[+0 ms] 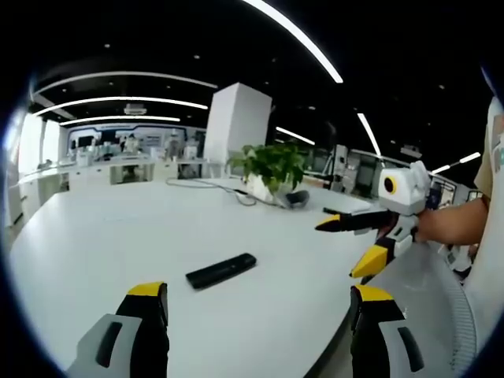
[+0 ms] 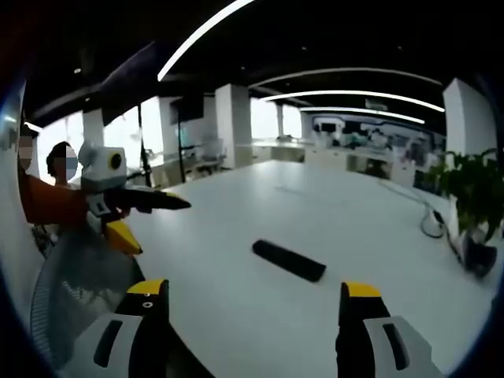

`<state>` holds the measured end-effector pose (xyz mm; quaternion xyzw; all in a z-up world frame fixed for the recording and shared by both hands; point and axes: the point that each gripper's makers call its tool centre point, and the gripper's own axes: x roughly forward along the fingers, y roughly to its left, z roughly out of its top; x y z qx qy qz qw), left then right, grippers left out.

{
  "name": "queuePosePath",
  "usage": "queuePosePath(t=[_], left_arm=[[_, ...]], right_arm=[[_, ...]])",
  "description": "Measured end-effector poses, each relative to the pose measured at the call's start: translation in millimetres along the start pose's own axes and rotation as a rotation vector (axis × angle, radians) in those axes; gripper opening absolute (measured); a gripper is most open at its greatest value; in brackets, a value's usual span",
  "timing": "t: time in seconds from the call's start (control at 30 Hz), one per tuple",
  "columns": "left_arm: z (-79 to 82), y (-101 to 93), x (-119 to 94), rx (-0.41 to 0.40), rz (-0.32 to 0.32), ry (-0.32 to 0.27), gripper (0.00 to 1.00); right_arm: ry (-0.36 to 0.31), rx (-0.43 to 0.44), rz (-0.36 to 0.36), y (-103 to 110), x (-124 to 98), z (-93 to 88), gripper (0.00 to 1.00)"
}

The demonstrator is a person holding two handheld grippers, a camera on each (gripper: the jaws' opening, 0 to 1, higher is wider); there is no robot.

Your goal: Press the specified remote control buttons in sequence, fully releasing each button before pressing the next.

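Observation:
A black remote control lies flat on the white table, a short way ahead of my left gripper, whose yellow-tipped jaws stand wide open with nothing between them. My right gripper hovers at the table's right edge, open, held by a person's hand. In the right gripper view the remote control lies ahead of my open right gripper, slightly to its right. My left gripper hangs open above the table's edge at the left. Neither gripper touches the remote.
A potted plant with a cable and a small dark object stands at the far side of the table; it is the plant at the right edge. A grey mesh chair back stands by the near edge. A person stands beyond it.

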<state>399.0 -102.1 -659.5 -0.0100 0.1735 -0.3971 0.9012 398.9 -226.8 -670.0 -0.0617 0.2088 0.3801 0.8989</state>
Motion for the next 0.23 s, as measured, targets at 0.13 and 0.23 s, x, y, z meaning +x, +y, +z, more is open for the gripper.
queuePosePath(t=[0.13, 0.23], left_arm=[[-4.1, -0.2, 0.9, -0.008, -0.003, 0.017, 1.0], [-4.6, 0.0, 1.2, -0.008, -0.002, 0.02, 1.0]], right_arm=[[0.013, -0.016, 0.009, 3.4, 0.9, -3.1, 0.87], [0.02, -0.012, 0.013, 3.8, 1.5, -4.8, 0.86]])
